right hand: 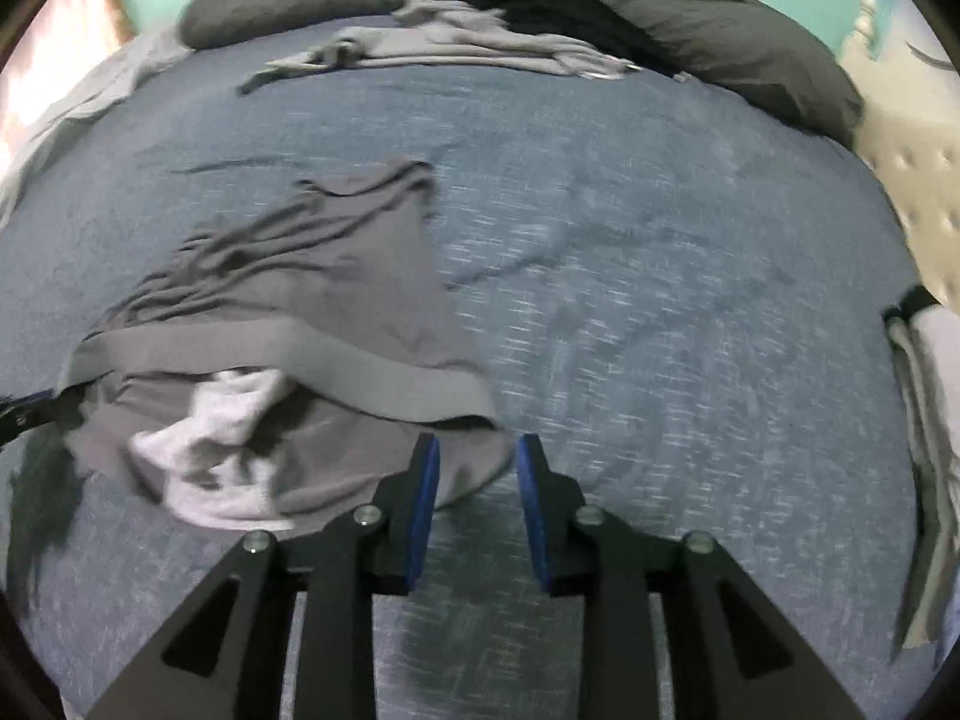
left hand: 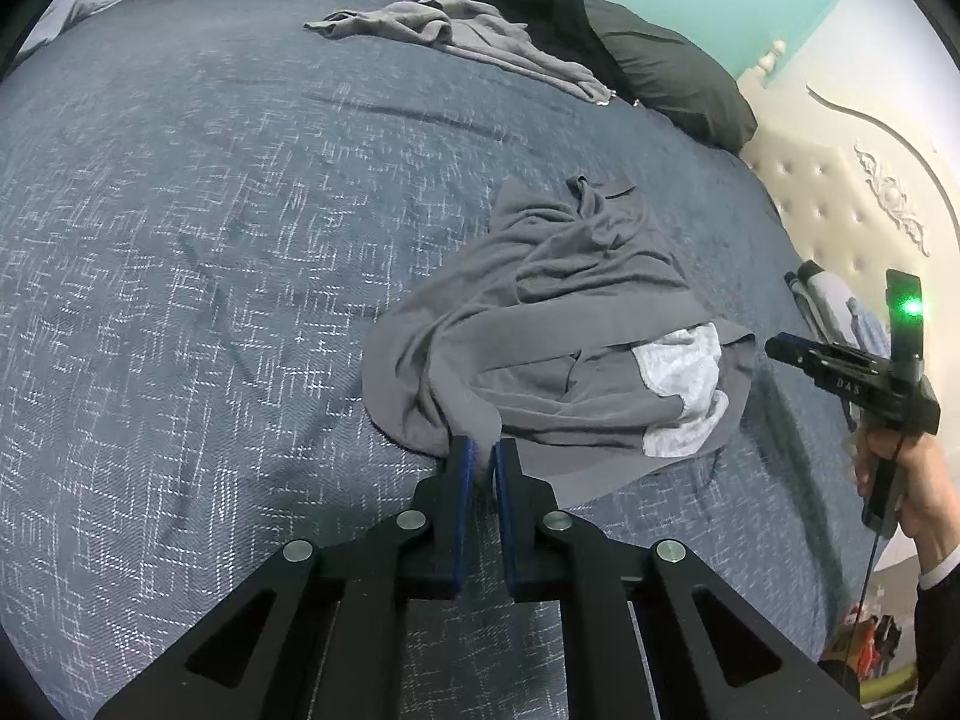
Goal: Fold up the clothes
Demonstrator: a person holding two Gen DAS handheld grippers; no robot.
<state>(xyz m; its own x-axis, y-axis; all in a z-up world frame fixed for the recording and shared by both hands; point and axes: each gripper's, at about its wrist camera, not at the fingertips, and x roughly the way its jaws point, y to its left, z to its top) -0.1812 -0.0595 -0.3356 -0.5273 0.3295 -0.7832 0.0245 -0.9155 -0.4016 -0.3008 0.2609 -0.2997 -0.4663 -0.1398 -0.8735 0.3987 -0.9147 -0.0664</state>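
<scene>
Left hand-held gripper pinching crumpled grey garment, lengthwise toward pillows.

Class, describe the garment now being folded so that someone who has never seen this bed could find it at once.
Start at the blue bedspread. The grey garment lies crumpled at the near edge, its corner pinched in the left gripper. Unlike the grey clothes by the dark pillows, it shows a white pocket lining.

Left gripper pinched nearly closed; right gripper parted (nothing between its pads), both angled down.
</scene>
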